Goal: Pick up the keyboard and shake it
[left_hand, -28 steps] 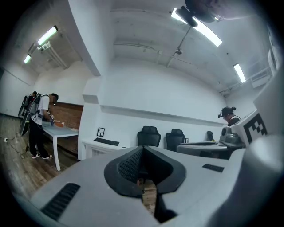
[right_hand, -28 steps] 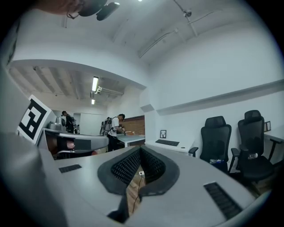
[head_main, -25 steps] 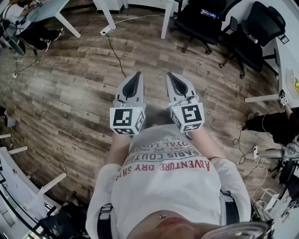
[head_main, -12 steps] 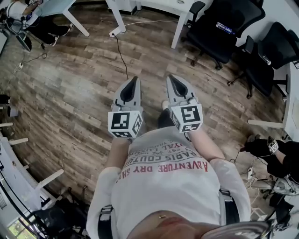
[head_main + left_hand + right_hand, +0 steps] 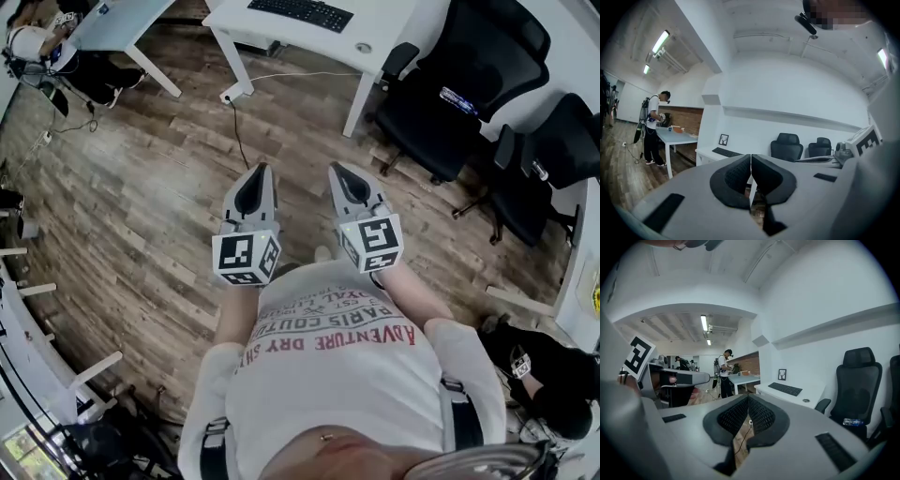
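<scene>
A black keyboard (image 5: 300, 11) lies on a white desk (image 5: 394, 42) at the top of the head view, well ahead of both grippers. It also shows small in the left gripper view, keyboard (image 5: 725, 152), and in the right gripper view, keyboard (image 5: 785, 389). My left gripper (image 5: 259, 171) and right gripper (image 5: 337, 169) are held side by side in front of the person's chest, above the wooden floor. Both are shut with nothing between the pads, as seen on the left gripper (image 5: 750, 157) and the right gripper (image 5: 748, 398).
Black office chairs (image 5: 455, 84) stand to the right of the desk, another chair (image 5: 553, 155) further right. A power strip and cable (image 5: 230, 94) lie on the floor by the desk leg. A person (image 5: 37, 42) is at a table far left; another person (image 5: 539, 375) sits low right.
The head view has advanced over the floor toward the white desk, so the desk and keyboard have come into sight at the top. Both grippers stay shut and side by side.
</scene>
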A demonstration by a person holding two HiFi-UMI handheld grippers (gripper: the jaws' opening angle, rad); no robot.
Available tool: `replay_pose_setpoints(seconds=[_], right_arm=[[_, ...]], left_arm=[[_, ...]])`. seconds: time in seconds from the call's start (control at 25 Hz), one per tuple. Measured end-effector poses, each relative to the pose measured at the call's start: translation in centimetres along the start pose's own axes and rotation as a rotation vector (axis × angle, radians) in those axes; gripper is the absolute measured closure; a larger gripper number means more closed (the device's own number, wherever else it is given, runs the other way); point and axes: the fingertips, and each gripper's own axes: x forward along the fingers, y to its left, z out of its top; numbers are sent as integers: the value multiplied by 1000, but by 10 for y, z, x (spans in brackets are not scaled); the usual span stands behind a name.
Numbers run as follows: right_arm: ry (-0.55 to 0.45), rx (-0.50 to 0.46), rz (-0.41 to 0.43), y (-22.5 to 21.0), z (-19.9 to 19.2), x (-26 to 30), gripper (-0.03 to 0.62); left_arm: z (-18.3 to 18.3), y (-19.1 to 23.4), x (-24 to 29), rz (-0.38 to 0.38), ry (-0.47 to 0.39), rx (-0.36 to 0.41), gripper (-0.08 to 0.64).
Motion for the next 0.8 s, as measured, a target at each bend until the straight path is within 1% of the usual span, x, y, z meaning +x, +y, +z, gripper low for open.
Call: replay_pose_setpoints(seconds=[0.16, 0.24, 0.32, 0.44, 0.56, 0.68, 0.8], right_arm=[[35, 59, 28, -34, -12, 36, 568], [47, 74, 34, -47, -17, 51, 568], [56, 85, 29, -61, -21, 69, 568], [63, 98, 10, -78, -23, 100, 568], [60, 96, -26, -99, -18, 139, 568], [60, 89, -84, -127, -5, 183, 568], [75, 77, -135, -150, 10, 234, 568]], left_arm=[[-8, 10, 40, 30, 47, -1, 534], [-13, 19, 59, 47, 71, -10, 534], [-13, 27, 80, 47, 79, -15, 534], [-9, 43, 112, 27, 76, -5, 535], [-5, 67, 155, 1, 74, -6, 534], [4, 93, 208, -43, 74, -19, 534], [22, 123, 264, -97, 72, -26, 534]])
